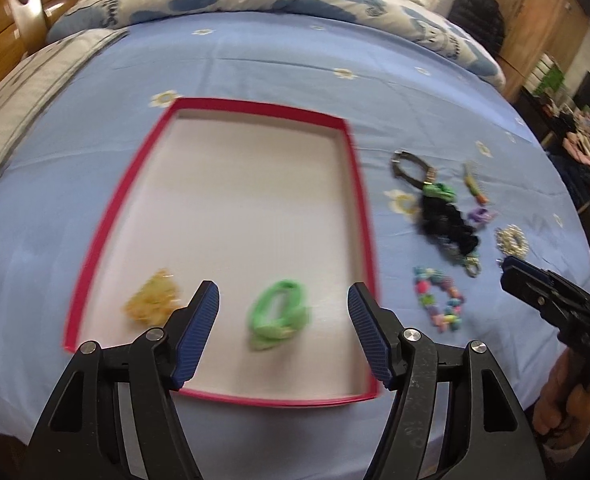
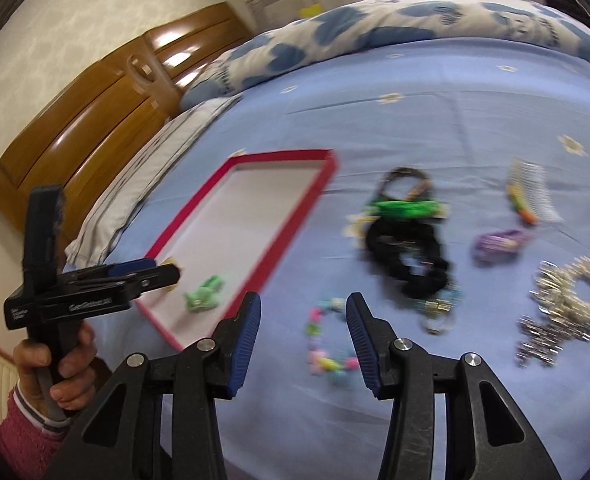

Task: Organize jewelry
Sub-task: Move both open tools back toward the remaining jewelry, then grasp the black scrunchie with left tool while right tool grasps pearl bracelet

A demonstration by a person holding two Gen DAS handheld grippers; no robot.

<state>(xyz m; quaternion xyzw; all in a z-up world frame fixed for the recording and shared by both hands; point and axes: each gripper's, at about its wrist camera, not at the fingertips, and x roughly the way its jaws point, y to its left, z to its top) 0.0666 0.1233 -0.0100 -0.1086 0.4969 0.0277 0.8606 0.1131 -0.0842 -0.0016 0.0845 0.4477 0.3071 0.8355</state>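
Fingers of both grippers are spread and hold nothing: the left gripper [image 1: 283, 312] hovers over the red tray [image 1: 359, 184], the right gripper [image 2: 303, 320] above a pastel bead bracelet [image 2: 327, 340] on the bed. Closing carelessly could pinch the sheet or snag the black tangle [image 2: 411, 256] nearby.

My left wrist camera is looking forward and steeply down between my left gripper [image 1: 283, 312] fingers, sitting close above the near end of the red-rimmed tray [image 1: 361, 200] on the blue bedsheet [image 1: 275, 64]. My right wrist camera is looking from further right, facing down and left across the sheet, close over the multicoloured bead bracelet [image 2: 327, 340]. Both views are sharing the tray, the green hair tie [image 1: 279, 314] inside it, the bracelet, the black scrunchie [image 2: 407, 256] and the patterned duvet [image 2: 375, 24] beyond.
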